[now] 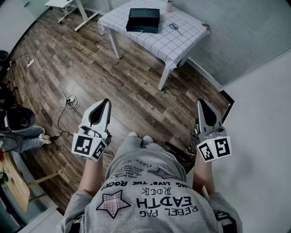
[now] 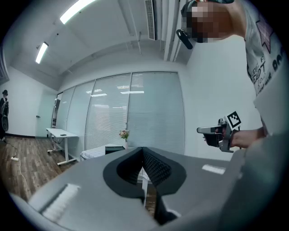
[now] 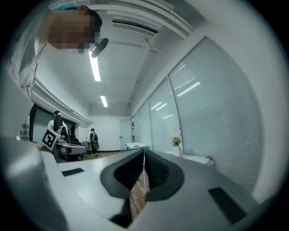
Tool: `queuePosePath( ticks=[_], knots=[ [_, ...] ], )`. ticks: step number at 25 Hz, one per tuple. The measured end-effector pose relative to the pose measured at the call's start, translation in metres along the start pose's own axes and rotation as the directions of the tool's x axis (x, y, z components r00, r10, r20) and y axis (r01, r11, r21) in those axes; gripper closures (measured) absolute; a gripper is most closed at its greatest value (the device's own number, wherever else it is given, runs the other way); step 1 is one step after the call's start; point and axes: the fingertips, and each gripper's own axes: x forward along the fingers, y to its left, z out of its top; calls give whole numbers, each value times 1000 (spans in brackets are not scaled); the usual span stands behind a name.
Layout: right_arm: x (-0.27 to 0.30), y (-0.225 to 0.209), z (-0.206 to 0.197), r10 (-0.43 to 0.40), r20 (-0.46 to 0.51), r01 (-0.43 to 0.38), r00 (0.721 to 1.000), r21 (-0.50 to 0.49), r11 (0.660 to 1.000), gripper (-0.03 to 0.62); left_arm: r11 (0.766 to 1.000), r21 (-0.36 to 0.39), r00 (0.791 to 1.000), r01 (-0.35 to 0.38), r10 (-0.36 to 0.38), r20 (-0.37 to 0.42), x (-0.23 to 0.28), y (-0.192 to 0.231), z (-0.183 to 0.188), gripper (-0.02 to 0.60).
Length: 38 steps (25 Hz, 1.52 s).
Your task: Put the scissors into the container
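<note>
Your left gripper (image 1: pixel 105 101) and right gripper (image 1: pixel 200 101) are clenched empty, well apart from seemingly blue-handled scissors (image 1: pixel 174 27) beside the black rectangular container (image 1: pixel 143 20).

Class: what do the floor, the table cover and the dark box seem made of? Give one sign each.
Floor: probably wood or wood-look laminate, matte; plank seams show.
Table cover: likely cloth, white with a grid; drapes over the edge.
Box: dark, smooth, rigid; plastic or metal, unclear.

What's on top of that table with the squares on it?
A black container, blue scissors lying beside it, and a small vase at the far edge. The checked cloth covers the tabletop itself.
</note>
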Motion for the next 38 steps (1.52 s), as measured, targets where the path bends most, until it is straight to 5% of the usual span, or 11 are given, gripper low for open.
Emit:
queuePosePath(
  ticks=[26, 38],
  knots=[
    [7, -9, -2, 40, -7, -40, 999, 31, 999, 576, 1000, -6, 999, 15, -15, -28, 25, -8, -9, 580],
    [72, -31, -2, 34, -23, -33, 999, 28, 999, 576, 999, -21, 999, 36, -36, -16, 89, 38, -5, 580]
  ],
)
